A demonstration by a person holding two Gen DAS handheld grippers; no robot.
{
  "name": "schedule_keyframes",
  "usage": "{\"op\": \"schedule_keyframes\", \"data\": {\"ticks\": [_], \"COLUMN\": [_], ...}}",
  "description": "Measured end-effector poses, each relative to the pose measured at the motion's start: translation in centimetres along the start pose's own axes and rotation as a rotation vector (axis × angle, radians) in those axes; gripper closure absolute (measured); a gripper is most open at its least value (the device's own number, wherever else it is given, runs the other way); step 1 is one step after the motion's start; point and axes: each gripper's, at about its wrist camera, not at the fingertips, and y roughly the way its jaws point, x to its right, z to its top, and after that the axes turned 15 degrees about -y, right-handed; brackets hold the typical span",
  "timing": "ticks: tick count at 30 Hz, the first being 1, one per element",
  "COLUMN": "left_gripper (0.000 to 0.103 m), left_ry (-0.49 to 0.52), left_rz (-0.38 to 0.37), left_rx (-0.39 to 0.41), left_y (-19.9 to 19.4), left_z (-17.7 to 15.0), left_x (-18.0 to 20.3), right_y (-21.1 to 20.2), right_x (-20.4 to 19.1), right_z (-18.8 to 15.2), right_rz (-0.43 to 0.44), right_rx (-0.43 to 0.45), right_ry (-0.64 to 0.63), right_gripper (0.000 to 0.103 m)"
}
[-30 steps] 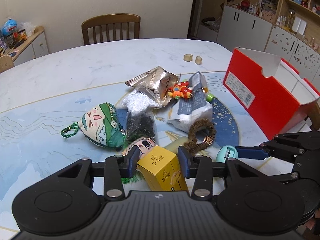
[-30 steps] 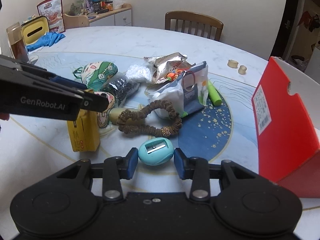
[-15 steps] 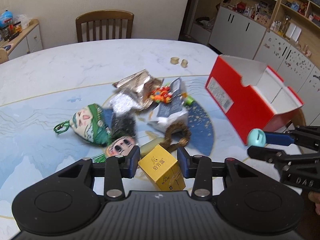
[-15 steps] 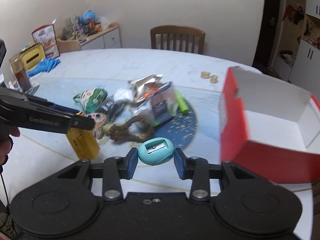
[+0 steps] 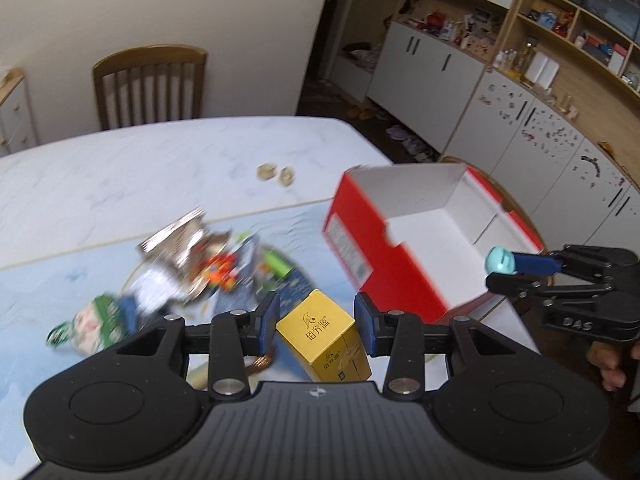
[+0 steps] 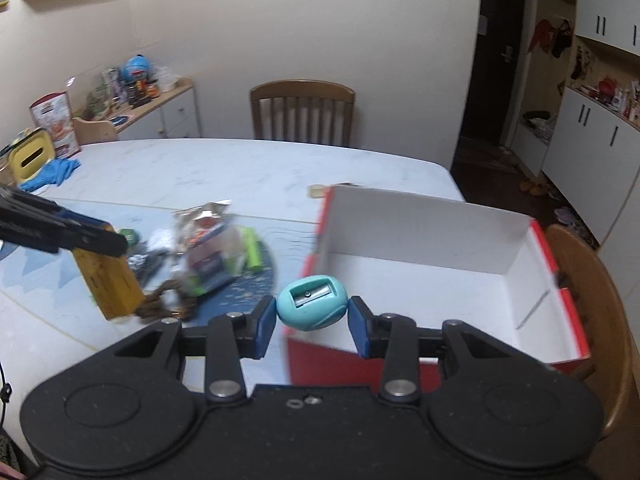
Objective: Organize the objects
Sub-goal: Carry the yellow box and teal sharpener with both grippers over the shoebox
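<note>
White marble-patterned surface [image 5: 120,176] carried a blurred heap of packets [image 5: 200,256] on a blue printed mat, with a wooden chair [image 6: 302,114] at the far side. Only the right wrist view showed the sideboard [image 6: 160,114] at far left with its clutter; only the left wrist view showed the wall shelving [image 5: 560,40] at far right.

The left gripper [image 5: 316,322] pinched a yellow cardboard carton [image 5: 324,336], rectangular with printed characters, clear of the surface. The right gripper [image 6: 312,318] pinched a teal egg-shaped pencil sharpener [image 6: 312,302], smooth plastic with a metal blade inset, at the near left corner of the red box [image 6: 440,280]. That box was open cardboard, red outside and plain white inside.

Compared with one second before, both grippers had risen off the surface with their loads, grips unchanged. The sharpener, then low beside the brown scrunchie, had travelled right to the box; the carton had lifted away from the heap toward the box.
</note>
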Motion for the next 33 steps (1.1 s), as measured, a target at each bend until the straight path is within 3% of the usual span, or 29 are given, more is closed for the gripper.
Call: {"op": "schedule_keyframes", "data": {"ticks": [10, 23, 27, 29, 33], "left_gripper": [0.063, 0.063, 0.063, 0.072, 0.072], "left_ry": [0.094, 0.231, 0.268, 0.267, 0.257], "left_rz": [-0.065, -0.041, -0.001, 0.003, 0.016], "left_rx": [-0.048, -0.178, -0.222, -0.250, -0.296], "left_y": [4.7, 15.1, 18.9, 20.6, 23.2], "left_z": [4.0, 4.4, 3.7, 3.4, 3.5], "left_x": [7.8, 16.4, 17.5, 17.6, 17.6], "right_y": [2.1, 7.4, 8.8, 9.6, 11.0], "right_x": [7.3, 13.0, 13.8, 13.9, 13.8], "right_z": [-1.6, -4.0, -4.6, -4.8, -5.2], "right_rz": [-0.018, 0.027, 0.067, 0.082, 0.116], "right_rx": [-0.058, -0.184, -0.224, -0.243, -0.284], "right_ry": [0.007, -0.009, -0.022, -0.033, -0.062], "right_gripper": [0.065, 0.065, 0.065, 0.065, 0.065]}}
